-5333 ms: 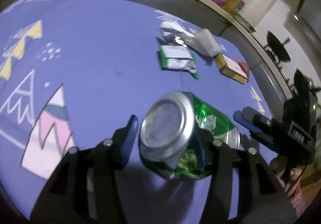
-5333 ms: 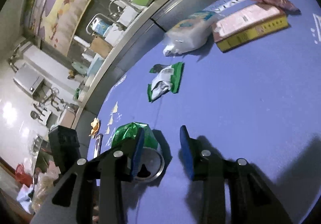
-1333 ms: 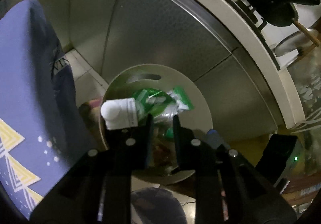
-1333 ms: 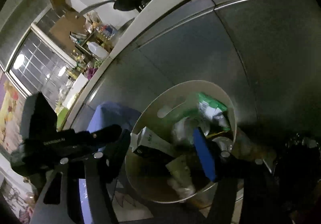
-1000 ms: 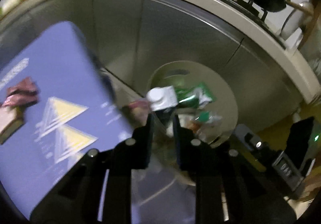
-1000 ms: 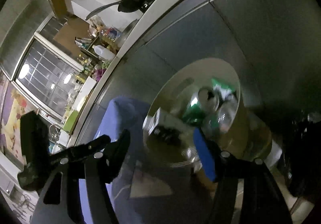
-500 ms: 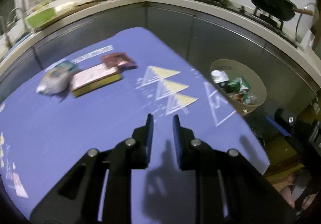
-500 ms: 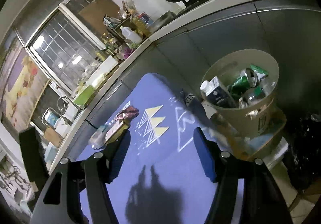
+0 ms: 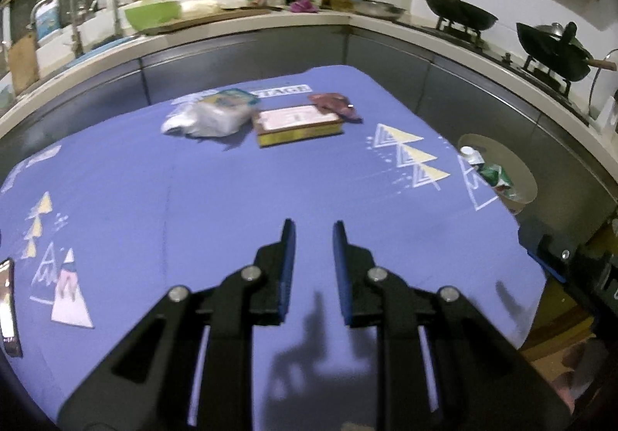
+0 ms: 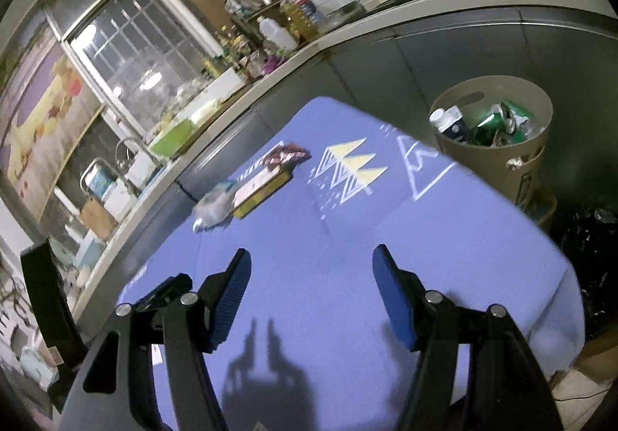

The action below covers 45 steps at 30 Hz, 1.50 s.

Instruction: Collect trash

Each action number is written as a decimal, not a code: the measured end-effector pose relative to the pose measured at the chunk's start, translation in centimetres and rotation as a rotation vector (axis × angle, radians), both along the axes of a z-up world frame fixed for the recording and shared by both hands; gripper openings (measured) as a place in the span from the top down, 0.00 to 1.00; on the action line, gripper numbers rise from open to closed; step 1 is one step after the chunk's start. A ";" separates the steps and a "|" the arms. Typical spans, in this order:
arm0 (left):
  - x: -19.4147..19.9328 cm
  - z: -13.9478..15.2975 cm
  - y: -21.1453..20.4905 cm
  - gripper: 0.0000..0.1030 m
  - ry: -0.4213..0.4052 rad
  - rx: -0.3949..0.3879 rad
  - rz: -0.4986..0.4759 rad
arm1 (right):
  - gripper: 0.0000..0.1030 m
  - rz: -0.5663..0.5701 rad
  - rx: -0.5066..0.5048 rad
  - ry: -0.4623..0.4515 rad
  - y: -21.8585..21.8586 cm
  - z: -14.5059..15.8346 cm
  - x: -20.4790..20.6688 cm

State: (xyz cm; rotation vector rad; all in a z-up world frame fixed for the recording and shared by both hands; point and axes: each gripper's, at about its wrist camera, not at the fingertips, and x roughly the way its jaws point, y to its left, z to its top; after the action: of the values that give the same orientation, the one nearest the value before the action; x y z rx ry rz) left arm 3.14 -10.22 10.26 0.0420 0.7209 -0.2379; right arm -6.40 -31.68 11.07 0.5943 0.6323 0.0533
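**rigpilot:** I'm hovering both over the table (image 9: 231, 191) right now. My left hand-held gripper (image 9: 313, 228) is sitting with its blue pads only a narrow gap apart, nothing between them. The right hand-held gripper (image 10: 312, 257) is hanging spread wide, also holding nothing.

**binwatch:** Where's the trash sitting?

**rigpilot:** I'm seeing three pieces bunched at the far end of the table: a crumpled clear plastic bag (image 9: 208, 116), a flat yellow-edged box (image 9: 297, 124) just beside it, and a dark red wrapper (image 9: 334, 104) touching the box's far corner. The right camera is showing the same row, bag (image 10: 216, 205), box (image 10: 262, 185), wrapper (image 10: 287, 155).

**binwatch:** And the bin?

**rigpilot:** The tan trash bin (image 10: 537, 156) is standing on the floor just off the table's right corner. I'm looking into it at a green can (image 10: 488, 122) and a white-capped carton (image 10: 448, 124). The left camera is catching its rim (image 9: 527, 176) too.
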 end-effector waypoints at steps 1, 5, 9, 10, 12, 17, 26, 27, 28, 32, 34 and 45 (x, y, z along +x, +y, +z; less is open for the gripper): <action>-0.3 0.0 0.3 0.82 -0.003 0.003 0.006 | 0.40 0.005 -0.006 0.004 0.5 -0.1 -0.1; -0.9 -0.6 1.7 0.68 -0.006 0.001 0.022 | 0.40 0.013 -0.028 0.026 2.1 -0.5 -0.2; -1.1 -0.7 2.5 0.62 -0.017 -0.006 0.034 | 0.40 0.022 -0.040 0.042 2.9 -0.8 0.1; -1.0 -0.7 2.6 0.62 -0.017 -0.009 0.036 | 0.40 0.026 -0.042 0.046 3.1 -0.8 0.2; -0.8 -0.7 2.9 0.60 -0.017 -0.013 0.043 | 0.40 0.034 -0.046 0.056 3.5 -1.0 0.4; -0.5 -0.9 3.1 0.57 -0.015 -0.011 0.054 | 0.40 0.046 -0.048 0.080 3.9 -1.7 0.8; -0.4 -1.0 3.0 0.46 -0.013 -0.006 0.056 | 0.37 0.046 -0.036 0.101 3.6 -2.5 1.0; -0.4 -1.0 2.9 0.44 -0.013 -0.005 0.057 | 0.36 0.044 -0.035 0.101 3.6 -2.6 1.0; -0.4 -1.1 2.9 0.43 -0.014 -0.004 0.058 | 0.34 0.042 -0.035 0.103 3.6 -2.6 1.0; -0.2 -1.3 3.0 0.36 -0.014 0.005 0.061 | 0.30 0.039 -0.053 0.139 3.8 -3.0 1.3; -0.2 -1.4 3.1 0.29 -0.010 0.005 0.063 | 0.29 0.038 -0.061 0.159 4.0 -3.2 1.5; -0.4 -1.0 3.8 0.08 -0.031 0.023 0.080 | 0.27 0.024 -0.067 0.167 3.9 -3.6 1.4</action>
State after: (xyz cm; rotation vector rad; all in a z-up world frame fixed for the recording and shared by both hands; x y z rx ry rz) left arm 2.71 -6.39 9.22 0.0386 0.6926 -0.1519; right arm -4.97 -27.73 7.49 0.5292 0.8005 0.0052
